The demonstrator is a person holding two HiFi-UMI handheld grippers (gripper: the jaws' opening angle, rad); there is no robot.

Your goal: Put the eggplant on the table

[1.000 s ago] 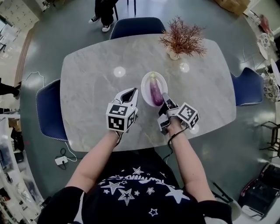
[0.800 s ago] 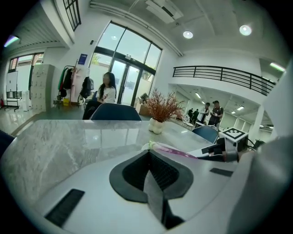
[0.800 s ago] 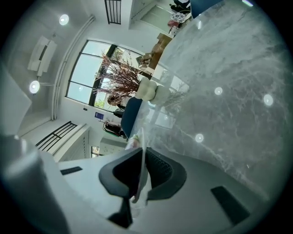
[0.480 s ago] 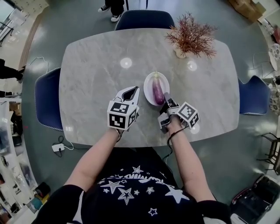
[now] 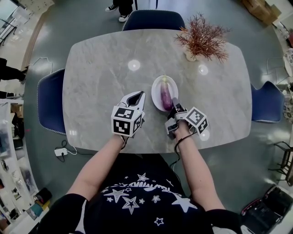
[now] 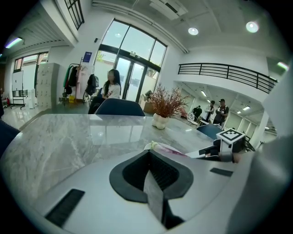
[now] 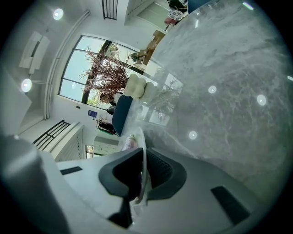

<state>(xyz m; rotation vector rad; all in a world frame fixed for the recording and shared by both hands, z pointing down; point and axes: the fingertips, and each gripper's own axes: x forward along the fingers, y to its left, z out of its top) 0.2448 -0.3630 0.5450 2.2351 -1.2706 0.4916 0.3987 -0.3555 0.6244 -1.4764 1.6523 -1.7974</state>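
A purple eggplant (image 5: 165,96) with a pale green stem lies on a small white plate (image 5: 155,87) near the middle of the grey marble table (image 5: 100,68). My right gripper (image 5: 174,104) is at the plate's near right edge. In the right gripper view the plate's rim (image 7: 142,141) runs between the jaws, which are shut on it, and the eggplant (image 7: 130,143) shows just behind. My left gripper (image 5: 136,95) hovers left of the plate, shut with nothing in it. From the left gripper view the eggplant (image 6: 173,151) peeks over the jaws.
A white vase of dried reddish branches (image 5: 201,39) stands at the table's far right. Blue chairs sit at the far side (image 5: 151,19), the left (image 5: 49,107) and the right (image 5: 265,103). A person's feet (image 5: 120,10) stand beyond the far chair.
The head view has shifted a little, so the table sits slightly differently in frame. Both grippers and the plate keep the same places relative to each other.
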